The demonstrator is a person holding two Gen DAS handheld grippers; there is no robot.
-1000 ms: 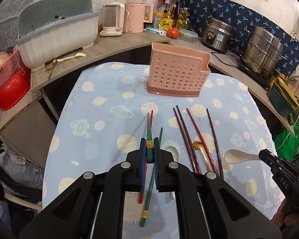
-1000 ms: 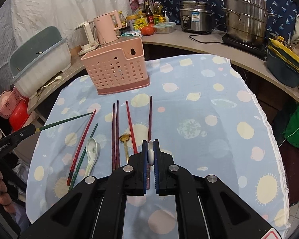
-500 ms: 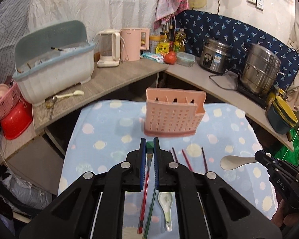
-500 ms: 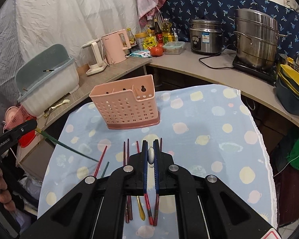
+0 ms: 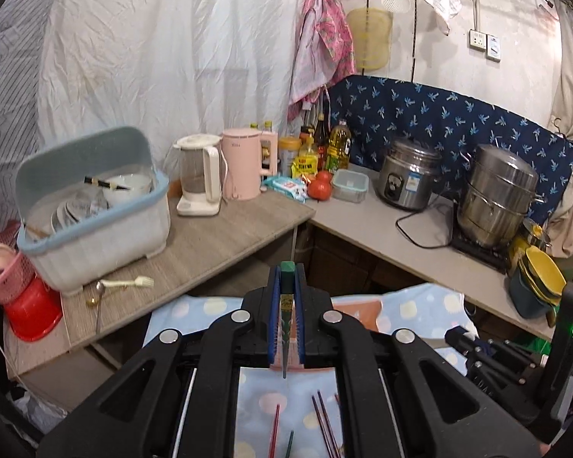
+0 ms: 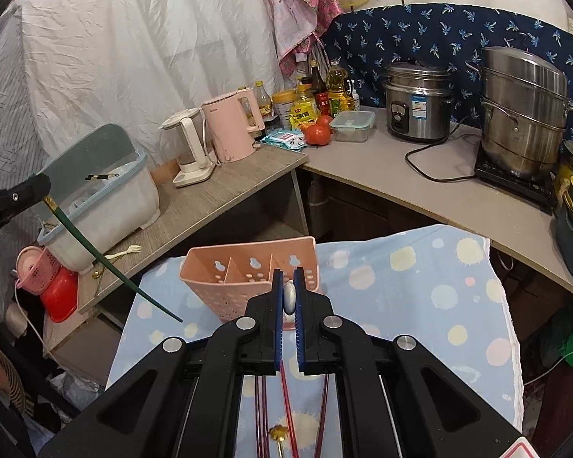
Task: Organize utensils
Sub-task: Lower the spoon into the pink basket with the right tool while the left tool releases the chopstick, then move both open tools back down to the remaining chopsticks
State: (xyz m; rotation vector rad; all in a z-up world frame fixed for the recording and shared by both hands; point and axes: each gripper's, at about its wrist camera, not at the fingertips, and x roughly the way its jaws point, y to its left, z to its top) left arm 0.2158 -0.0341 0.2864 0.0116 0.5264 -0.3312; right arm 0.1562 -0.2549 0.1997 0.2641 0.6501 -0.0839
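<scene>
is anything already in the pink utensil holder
No, in the right wrist view the pink utensil holder shows three empty compartments.

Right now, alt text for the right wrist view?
The right gripper is shut on a white spoon handle above a pink caddy on a blue spotted cloth. At left, the left gripper holds a green chopstick slanting down toward the caddy. More chopsticks lie on the cloth below.
</scene>
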